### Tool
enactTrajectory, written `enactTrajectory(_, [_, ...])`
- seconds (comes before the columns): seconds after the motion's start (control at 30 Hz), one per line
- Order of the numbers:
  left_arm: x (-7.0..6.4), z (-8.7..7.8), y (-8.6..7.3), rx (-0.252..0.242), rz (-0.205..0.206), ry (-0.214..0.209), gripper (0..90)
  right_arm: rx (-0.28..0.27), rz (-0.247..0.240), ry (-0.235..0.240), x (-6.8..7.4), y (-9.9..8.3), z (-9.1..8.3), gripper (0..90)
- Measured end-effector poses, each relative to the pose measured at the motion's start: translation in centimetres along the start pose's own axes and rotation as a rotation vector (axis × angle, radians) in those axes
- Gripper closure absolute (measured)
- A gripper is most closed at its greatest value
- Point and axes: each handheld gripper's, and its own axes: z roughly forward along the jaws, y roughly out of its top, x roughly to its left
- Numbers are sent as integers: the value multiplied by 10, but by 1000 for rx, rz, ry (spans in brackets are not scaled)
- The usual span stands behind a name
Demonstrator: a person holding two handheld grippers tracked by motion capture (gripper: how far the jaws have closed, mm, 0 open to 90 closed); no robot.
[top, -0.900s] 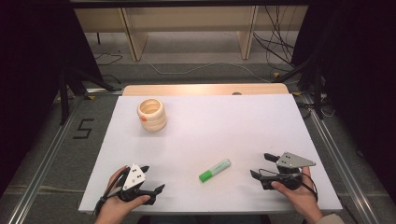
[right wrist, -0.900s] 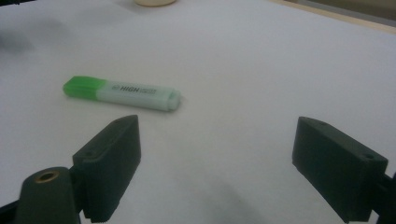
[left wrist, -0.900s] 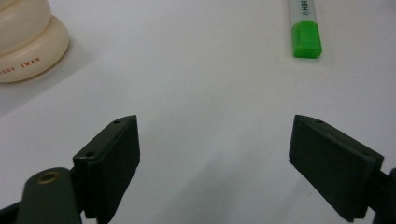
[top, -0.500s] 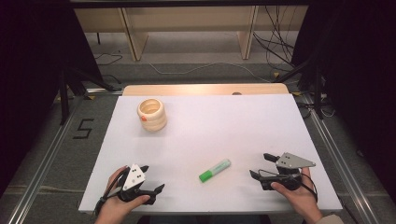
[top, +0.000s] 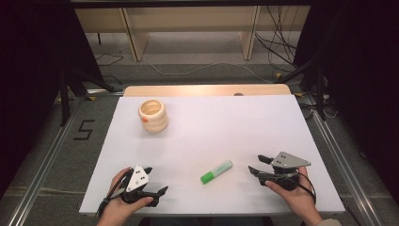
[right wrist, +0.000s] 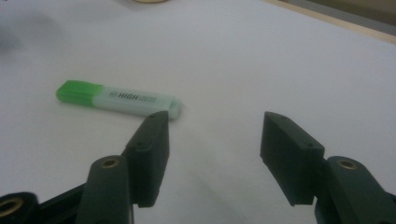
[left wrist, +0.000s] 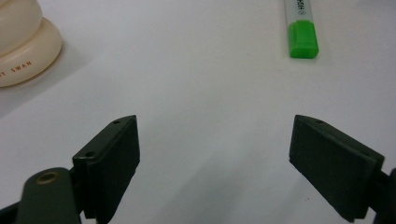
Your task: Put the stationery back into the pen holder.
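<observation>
A green-capped highlighter lies flat on the white table near its front edge, between my two grippers. My left gripper rests at the front left, held in a hand, open with nothing between its jaws. In the left gripper view the left gripper stands wide open, the highlighter's green cap ahead to the right. My right gripper sits at the front right, open and empty. In the right gripper view the right gripper points past the highlighter, which lies just beyond its left jaw.
A cream ribbed ring-shaped holder stands at the back left of the table, also seen as the holder in the left gripper view. A wooden strip edges the far side. Metal rails and cables run on the floor around the table.
</observation>
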Motion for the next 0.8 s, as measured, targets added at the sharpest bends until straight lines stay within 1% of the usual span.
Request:
enactTrajectory(0.03, [0,1,1,3,8,3,162,7,-18,17,2,1,1,545])
enactTrajectory(0.07, [0,2,1,-2,-3,5,162,11,-37,32,3,3,3,581])
enactTrajectory(0.1, [0,2,2,-5,-6,6,163,18,-54,34,5,4,4,652])
enactTrajectory(0.17, [-2,2,3,-3,-5,3,164,38,-78,50,7,7,6,760])
enactTrajectory(0.2, [-2,2,3,-3,-5,3,163,38,-78,50,7,7,6,760])
enactTrajectory(0.23, [-4,4,3,-8,-6,3,164,66,-57,68,10,10,8,827])
enactTrajectory(0.27, [-4,4,4,-4,0,4,163,88,-53,88,10,11,10,849])
enactTrajectory(0.3, [-5,6,5,-9,0,7,162,118,-56,99,11,12,12,870])
enactTrajectory(0.33, [-4,7,7,-11,7,12,163,137,-61,106,11,12,14,895])
enactTrajectory(0.37, [-4,8,8,-7,8,12,163,153,-55,120,12,13,16,900])
enactTrajectory(0.43, [-2,10,9,-12,-1,14,164,181,-52,145,12,15,20,899])
enactTrajectory(0.47, [0,11,9,-16,-6,18,165,196,-54,154,12,16,22,898])
enactTrajectory(0.5, [1,12,9,-8,-8,18,165,202,-55,158,13,18,23,900])
enactTrajectory(0.57, [3,15,10,-8,-15,14,167,204,-66,156,14,20,27,900])
enactTrajectory(0.63, [5,18,10,-5,-17,13,167,206,-63,156,14,23,31,900])
enactTrajectory(0.67, [4,20,10,-8,-25,13,167,207,-57,155,15,24,34,900])
enactTrajectory(0.7, [5,21,11,1,-15,10,167,211,-56,155,15,26,36,900])
enactTrajectory(0.8, [4,24,11,2,-19,6,168,210,-54,148,15,32,46,900])
